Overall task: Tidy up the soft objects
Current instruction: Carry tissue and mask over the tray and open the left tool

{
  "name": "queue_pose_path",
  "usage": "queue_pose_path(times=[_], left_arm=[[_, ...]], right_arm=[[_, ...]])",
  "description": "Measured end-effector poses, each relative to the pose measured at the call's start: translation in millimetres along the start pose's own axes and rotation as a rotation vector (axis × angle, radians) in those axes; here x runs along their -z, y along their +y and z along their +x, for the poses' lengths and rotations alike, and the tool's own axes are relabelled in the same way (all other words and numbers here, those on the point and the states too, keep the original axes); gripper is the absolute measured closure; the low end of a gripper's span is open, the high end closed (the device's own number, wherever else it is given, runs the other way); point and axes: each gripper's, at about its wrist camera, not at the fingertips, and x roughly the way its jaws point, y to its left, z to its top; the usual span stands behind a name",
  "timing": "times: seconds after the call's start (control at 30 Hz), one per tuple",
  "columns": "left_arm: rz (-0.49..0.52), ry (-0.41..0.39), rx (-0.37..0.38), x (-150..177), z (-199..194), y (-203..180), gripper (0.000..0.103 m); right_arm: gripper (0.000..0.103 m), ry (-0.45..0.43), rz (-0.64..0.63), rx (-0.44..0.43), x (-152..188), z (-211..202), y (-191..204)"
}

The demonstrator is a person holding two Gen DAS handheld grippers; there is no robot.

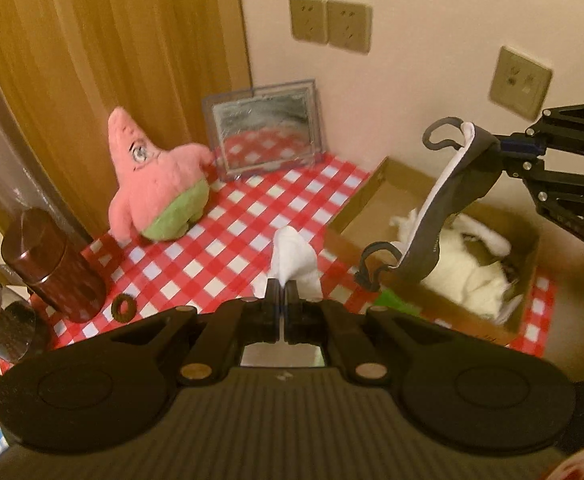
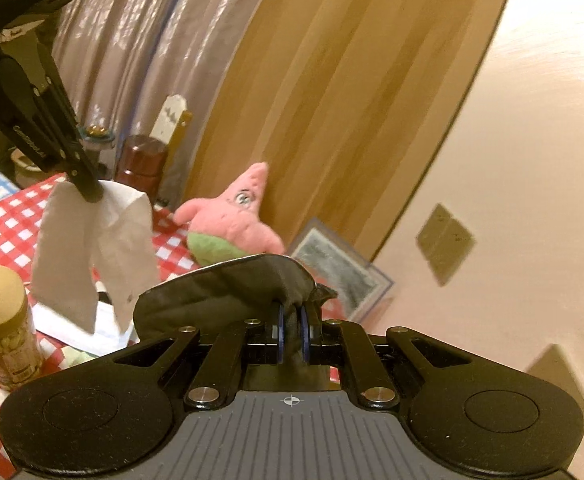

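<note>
Both grippers pinch tight: left gripper (image 1: 282, 292) holds white cloth (image 1: 294, 258); right gripper (image 2: 292, 334) holds grey mask (image 2: 227, 288); thin grips could slip, missing the box (image 1: 372, 196).

My left gripper (image 1: 282, 285) sits with its jaws pressed together, pinching a white cloth (image 2: 91, 256) that hangs below the fingertips, well above the table, and it points steeply downward. My right gripper (image 2: 292, 316) is clamped on a dark mask (image 1: 452, 196), jaws nearly together, tilted gently downward, out to the right of the left one.
</note>
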Motion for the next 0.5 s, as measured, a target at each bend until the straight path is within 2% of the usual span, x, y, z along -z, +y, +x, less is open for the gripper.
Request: queue_pose_path(times=[0.3,0.5], left_arm=[[-0.01,-0.09,0.054,-33,-28,-64,0.102],[-0.031,-0.133,0.103,-55,-16,-109,0.102]], right_arm=[[0.095,-0.005,0.045,0.094,13,-49,-47],[0.095,0.019,0.097,0.128,36,-67,-75]])
